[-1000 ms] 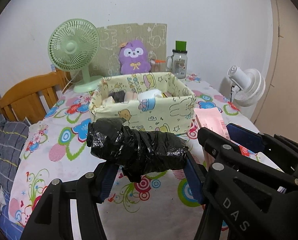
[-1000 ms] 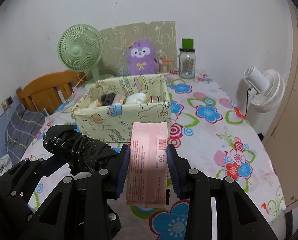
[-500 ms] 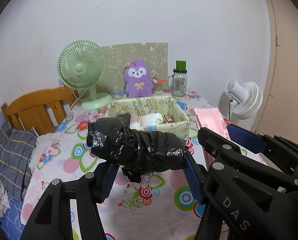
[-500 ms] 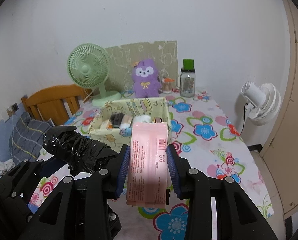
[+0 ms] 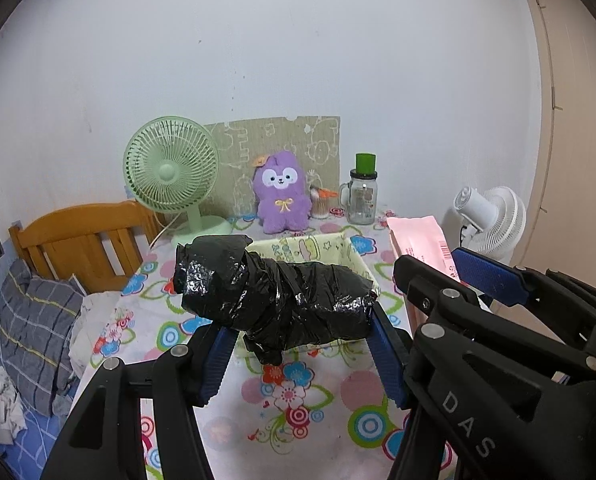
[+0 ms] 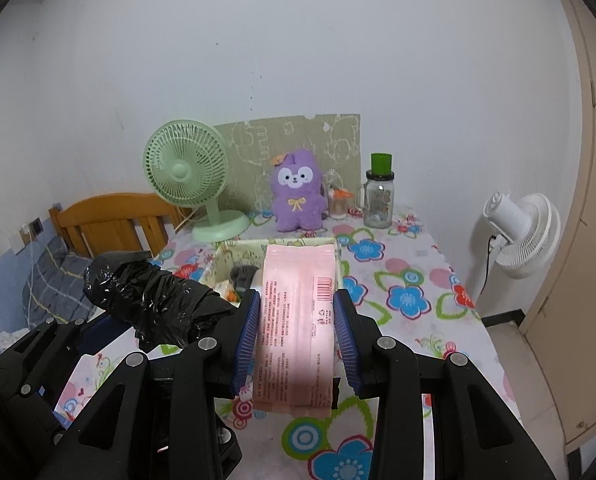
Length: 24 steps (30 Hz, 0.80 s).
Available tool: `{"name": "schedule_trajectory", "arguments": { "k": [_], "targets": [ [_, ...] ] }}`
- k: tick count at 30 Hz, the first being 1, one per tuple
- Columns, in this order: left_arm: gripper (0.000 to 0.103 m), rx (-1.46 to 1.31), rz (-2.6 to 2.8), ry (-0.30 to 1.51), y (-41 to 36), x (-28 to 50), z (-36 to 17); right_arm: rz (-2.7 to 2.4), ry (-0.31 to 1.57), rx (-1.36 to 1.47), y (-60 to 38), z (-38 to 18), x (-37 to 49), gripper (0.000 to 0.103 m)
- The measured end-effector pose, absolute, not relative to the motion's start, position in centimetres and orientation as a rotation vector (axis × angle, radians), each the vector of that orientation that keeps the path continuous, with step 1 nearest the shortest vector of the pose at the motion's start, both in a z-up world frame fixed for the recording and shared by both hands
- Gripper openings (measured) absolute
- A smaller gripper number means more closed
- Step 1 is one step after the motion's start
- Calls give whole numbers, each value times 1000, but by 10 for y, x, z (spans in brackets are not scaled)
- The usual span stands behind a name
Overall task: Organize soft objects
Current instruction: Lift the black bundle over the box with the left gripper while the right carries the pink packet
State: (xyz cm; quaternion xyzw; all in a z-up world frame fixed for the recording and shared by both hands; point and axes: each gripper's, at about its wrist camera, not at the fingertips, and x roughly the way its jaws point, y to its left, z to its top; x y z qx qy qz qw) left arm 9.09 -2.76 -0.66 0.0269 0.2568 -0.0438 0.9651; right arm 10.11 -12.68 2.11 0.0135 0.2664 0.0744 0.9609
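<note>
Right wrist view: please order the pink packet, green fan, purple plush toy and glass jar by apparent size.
1. pink packet, though nearest the camera
2. green fan
3. purple plush toy
4. glass jar

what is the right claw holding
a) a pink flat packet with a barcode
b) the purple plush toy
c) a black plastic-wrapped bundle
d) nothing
a: in the right wrist view the right claw has its blue pads pressed on both sides of the pink packet, while the black bundle sits in the left claw.
</note>
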Motion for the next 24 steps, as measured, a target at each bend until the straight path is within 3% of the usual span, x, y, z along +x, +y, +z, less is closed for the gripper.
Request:
{"name": "schedule_trajectory", "arguments": {
  "k": [24],
  "targets": [
    [65, 50, -87, 522, -20, 158, -2, 153, 544, 25, -120, 27, 174, 41]
  ]
}}
